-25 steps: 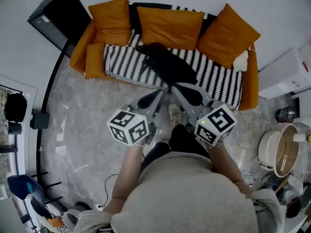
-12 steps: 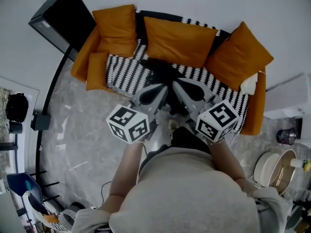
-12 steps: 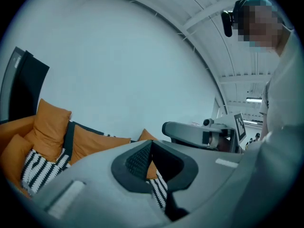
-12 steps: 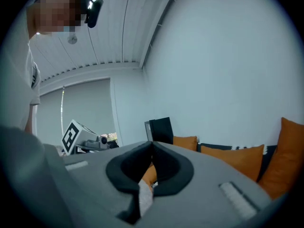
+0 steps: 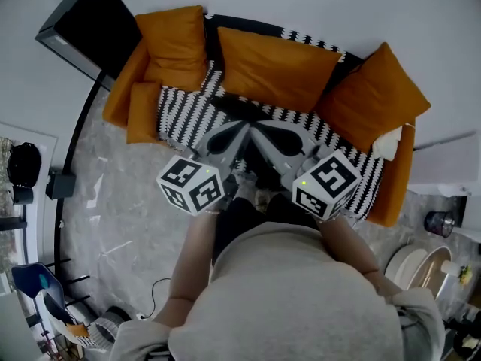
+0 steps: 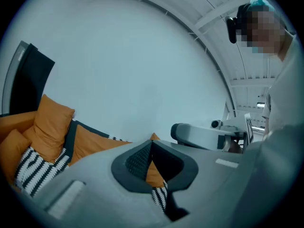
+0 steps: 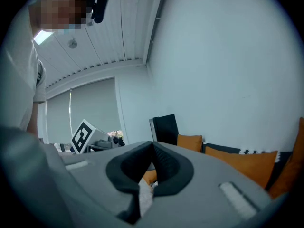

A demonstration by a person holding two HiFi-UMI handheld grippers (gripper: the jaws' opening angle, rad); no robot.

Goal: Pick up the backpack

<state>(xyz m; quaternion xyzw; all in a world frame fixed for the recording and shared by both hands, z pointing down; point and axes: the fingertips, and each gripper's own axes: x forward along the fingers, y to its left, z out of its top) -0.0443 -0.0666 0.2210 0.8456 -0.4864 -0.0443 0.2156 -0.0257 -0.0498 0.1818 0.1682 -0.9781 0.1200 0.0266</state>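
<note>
Left claw (image 5: 242,129), right claw (image 5: 260,131), both closed, empty, tips over backpack (image 5: 234,108) on sofa (image 5: 119,100)

Head cam sits high, staring steeply down on the left claw (image 5: 242,130) and right claw (image 5: 259,132), with the sofa (image 5: 278,59) just past them. Each claw cam rides close behind its jaws, looking level. Both catch the sofa, the wall (image 6: 142,56) and the other claw.
</note>
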